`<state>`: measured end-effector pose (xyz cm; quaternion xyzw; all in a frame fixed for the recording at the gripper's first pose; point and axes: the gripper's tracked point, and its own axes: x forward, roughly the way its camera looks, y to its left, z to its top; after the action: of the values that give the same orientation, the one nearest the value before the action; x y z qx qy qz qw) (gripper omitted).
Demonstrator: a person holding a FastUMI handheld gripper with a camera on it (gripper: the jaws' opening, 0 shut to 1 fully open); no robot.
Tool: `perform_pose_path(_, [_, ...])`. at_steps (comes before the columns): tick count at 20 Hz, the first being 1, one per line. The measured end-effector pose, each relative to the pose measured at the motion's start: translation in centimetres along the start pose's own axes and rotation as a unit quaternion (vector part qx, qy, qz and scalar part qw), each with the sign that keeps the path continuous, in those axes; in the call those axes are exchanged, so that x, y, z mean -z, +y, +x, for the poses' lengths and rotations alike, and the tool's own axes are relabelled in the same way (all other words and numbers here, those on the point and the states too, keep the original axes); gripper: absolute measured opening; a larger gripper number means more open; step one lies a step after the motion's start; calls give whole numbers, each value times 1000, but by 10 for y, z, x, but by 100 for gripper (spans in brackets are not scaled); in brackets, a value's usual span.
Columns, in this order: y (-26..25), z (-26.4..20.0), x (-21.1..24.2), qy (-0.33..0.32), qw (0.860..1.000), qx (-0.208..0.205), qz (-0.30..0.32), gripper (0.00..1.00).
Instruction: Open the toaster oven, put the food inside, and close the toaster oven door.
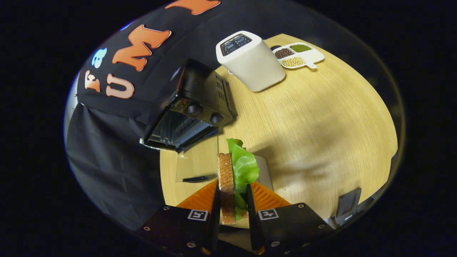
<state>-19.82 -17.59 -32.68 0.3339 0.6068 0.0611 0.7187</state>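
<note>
My gripper is shut on a sandwich, a brown bread slice with green lettuce sticking out ahead of the fingers, held on edge above the table. Beyond the fingers and to their left stands the black toaster oven with two knobs. Its glass door is folded down flat toward me, the dark handle just left of the sandwich. The oven's cavity faces me, open and dim.
A white slot toaster stands on the wooden table behind the oven. A white divided tray with beans and grains lies past it. A dark upright object sits near the table's edge at my right.
</note>
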Motion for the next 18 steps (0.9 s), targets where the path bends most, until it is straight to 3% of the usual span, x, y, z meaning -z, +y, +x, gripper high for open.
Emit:
perform_pose_path(7, [94,38,-13,-67,993,-87,38,36])
perform_pose_path(18, [182,132,-22,-112,975,-158,106,36])
